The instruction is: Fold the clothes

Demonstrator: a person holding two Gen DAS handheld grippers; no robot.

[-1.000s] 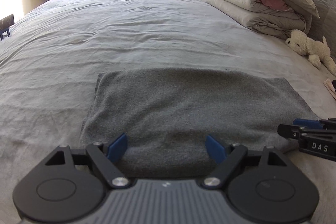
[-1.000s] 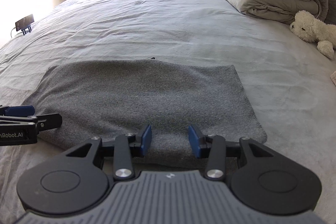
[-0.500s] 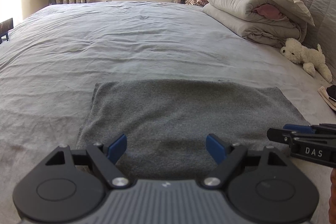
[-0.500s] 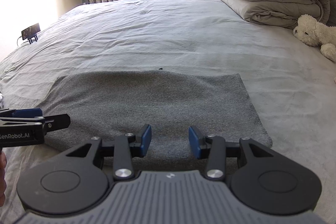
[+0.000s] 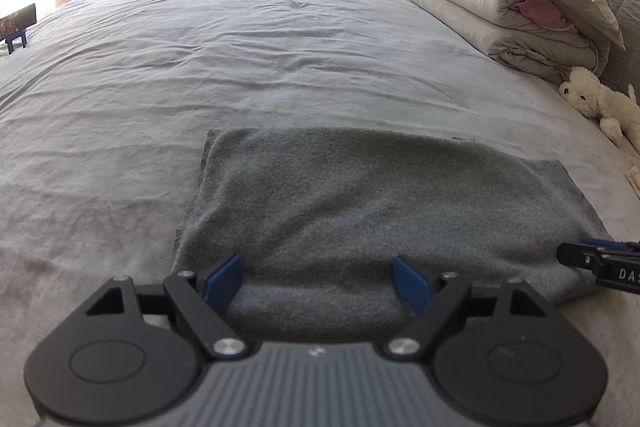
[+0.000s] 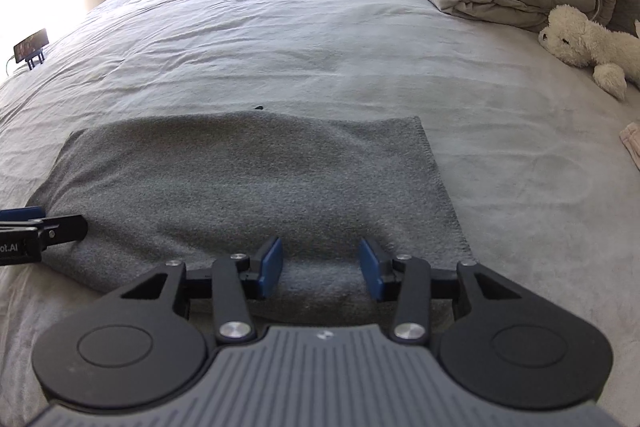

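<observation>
Left gripper (image 5: 318, 277): jaws spread wide, empty, at the near hem of the grey cloth (image 5: 360, 203), toward its left end. Cloth lies flat as a rectangle on the bed (image 5: 240, 59), long axis running left-right across both grippers, directly ahead of them. Right gripper (image 6: 320, 265): jaws apart, empty, at the same near hem toward the right end. Each gripper is nearer its own end. Flat rectangle fits mid-fold or finished.
</observation>
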